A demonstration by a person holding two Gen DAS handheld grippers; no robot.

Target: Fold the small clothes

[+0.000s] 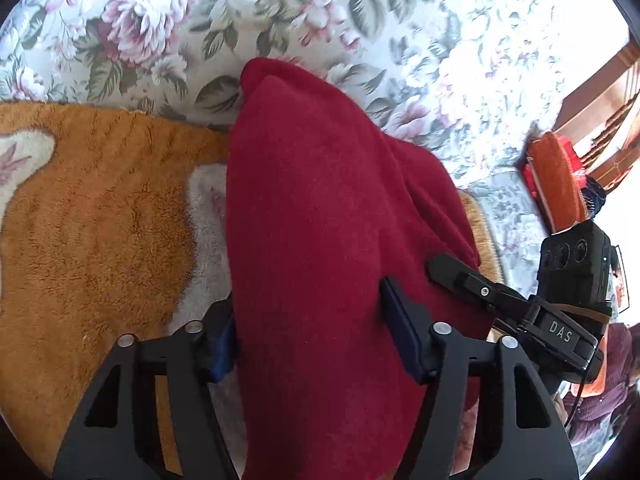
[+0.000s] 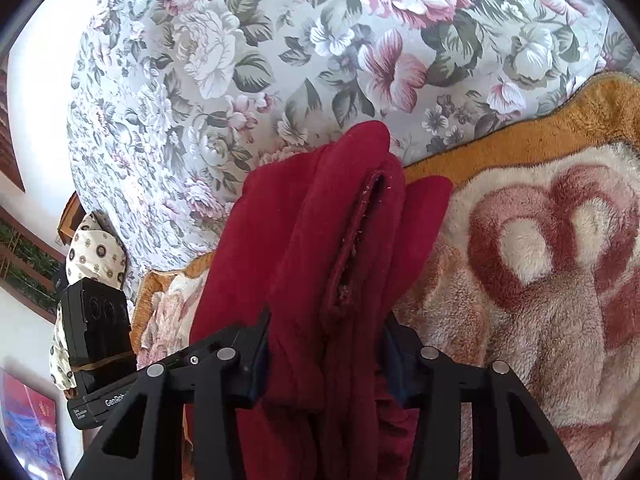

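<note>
A dark red fleece garment [image 1: 312, 200] hangs bunched between both grippers above an orange plush blanket [image 1: 100, 220]. My left gripper [image 1: 316, 344] has its blue pads pressed into the cloth from both sides, and the fabric fills the whole gap. In the right wrist view the same garment [image 2: 312, 240] shows a stitched seam running up its middle. My right gripper [image 2: 326, 360] is shut on a thick fold of it. The right gripper's finger [image 1: 460, 276] lies against the garment's right edge, close beside the left gripper.
A floral bedspread [image 2: 240, 80] covers the surface beyond the blanket [image 2: 520, 280]. Folded orange and red cloths [image 1: 556, 176] lie at the far right. A person's purple sleeve [image 1: 612, 380] is at the right edge. A patterned cream cloth [image 2: 96, 256] hangs at the left.
</note>
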